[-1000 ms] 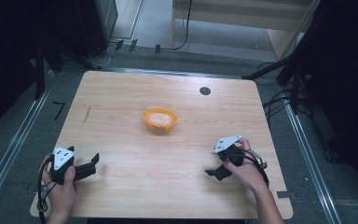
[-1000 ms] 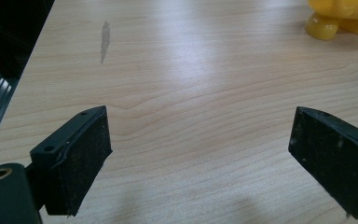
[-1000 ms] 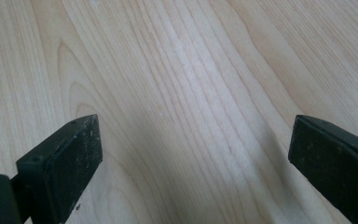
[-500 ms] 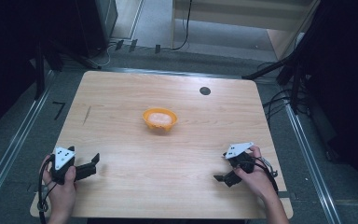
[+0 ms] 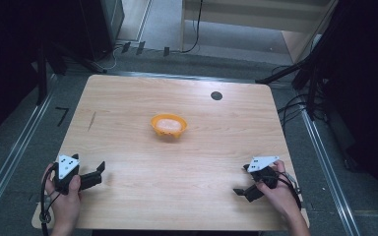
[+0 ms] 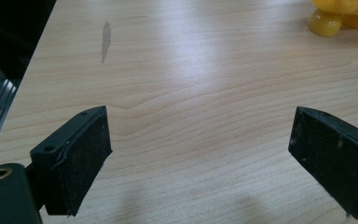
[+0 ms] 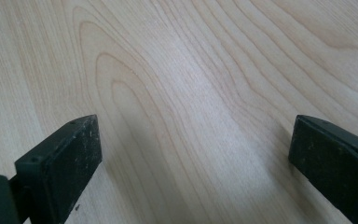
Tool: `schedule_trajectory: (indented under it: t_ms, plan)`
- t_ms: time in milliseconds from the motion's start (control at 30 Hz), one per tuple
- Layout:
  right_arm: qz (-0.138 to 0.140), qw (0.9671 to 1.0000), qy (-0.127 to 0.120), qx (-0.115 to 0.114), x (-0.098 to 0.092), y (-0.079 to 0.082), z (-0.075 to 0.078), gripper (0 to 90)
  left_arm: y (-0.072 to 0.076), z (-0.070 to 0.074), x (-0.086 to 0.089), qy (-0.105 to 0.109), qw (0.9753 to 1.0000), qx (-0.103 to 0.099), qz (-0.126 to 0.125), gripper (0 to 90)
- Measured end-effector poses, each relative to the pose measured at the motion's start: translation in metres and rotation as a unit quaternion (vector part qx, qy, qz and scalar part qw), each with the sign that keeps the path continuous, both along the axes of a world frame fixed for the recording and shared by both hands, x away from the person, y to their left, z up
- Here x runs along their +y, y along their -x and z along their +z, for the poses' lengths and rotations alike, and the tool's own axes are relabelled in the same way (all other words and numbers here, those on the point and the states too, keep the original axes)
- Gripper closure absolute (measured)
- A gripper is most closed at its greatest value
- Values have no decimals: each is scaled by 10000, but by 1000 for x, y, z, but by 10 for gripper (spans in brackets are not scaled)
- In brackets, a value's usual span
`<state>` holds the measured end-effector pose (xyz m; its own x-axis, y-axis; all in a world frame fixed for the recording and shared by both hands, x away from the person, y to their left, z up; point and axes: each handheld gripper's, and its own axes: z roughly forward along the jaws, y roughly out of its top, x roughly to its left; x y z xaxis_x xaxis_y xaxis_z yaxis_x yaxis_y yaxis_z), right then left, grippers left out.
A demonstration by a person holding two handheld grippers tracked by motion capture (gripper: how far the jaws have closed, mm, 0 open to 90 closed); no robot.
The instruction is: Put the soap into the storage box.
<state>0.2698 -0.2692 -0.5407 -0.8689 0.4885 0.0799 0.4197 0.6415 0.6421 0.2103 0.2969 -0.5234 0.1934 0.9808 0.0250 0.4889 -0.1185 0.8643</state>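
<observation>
We count one wooden table (image 5: pixel 177 98), one orange bowl (image 5: pixel 169 126) and two hand-held grippers. One small dark round disc (image 5: pixel 216 96) sits flush in the tabletop near the far edge, and one grey streak (image 5: pixel 93 120) marks the wood on the left.

Our left gripper (image 5: pixel 96 174) rests low at the near-left corner, its jaws spread wide and pointing toward the table's middle. In the left gripper view, bare wood lies between the two black pads (image 6: pixel 81 158); they grip nothing. A yellow-orange object (image 6: pixel 342 16) shows at the top right of that view, well apart from the jaws.

Our right gripper (image 5: pixel 242 187) sits at the near-right corner, close to the near edge. In the right gripper view its jaws also stand wide apart, with bare wood grain between the pads (image 7: pixel 67 163), and they hold nothing.

The bowl stands near the table centre, slightly toward the far side, well apart from both grippers. Open tabletop lies between each gripper and the bowl. Metal rails (image 5: pixel 10 157) run along the floor on both sides of the table.
</observation>
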Motion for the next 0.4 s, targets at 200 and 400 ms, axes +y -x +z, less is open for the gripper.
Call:
schedule_trajectory:
  t_ms: [200,400]
  plan:
    - [-82,9999,-78,-54,-7,5,1,31,0,0,0,-6,10000,4,3,59]
    - [-135,9997,-128,-127,-11,7,2,31,-1,0,0,-21,10000,35,-25,59]
